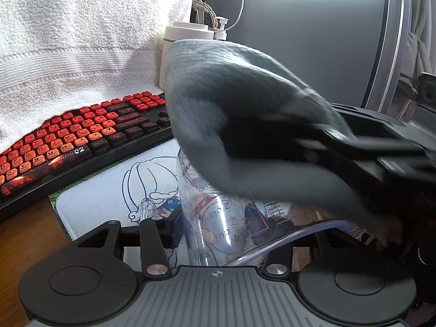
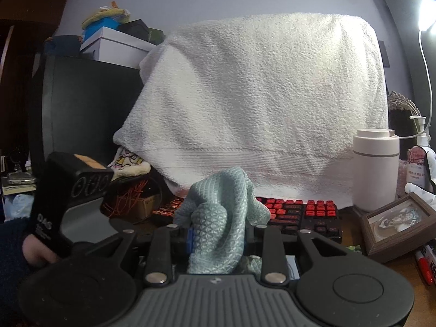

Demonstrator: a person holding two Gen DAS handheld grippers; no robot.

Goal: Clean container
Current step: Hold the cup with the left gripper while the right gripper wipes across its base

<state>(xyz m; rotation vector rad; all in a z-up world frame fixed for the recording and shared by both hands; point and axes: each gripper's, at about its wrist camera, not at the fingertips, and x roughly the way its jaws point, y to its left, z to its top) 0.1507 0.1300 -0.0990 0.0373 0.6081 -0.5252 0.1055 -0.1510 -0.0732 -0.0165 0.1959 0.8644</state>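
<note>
I steady the clear measuring cup (image 1: 218, 218) in my L gripper (image 1: 231, 234) w/ jaws clamped, so R gripper (image 2: 218, 241), pinching the teal cloth (image 2: 218, 218), can wipe it.

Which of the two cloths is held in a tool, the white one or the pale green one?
The pale green cloth, bunched in the right tool; the white towel hangs draped behind the keyboard.
</note>
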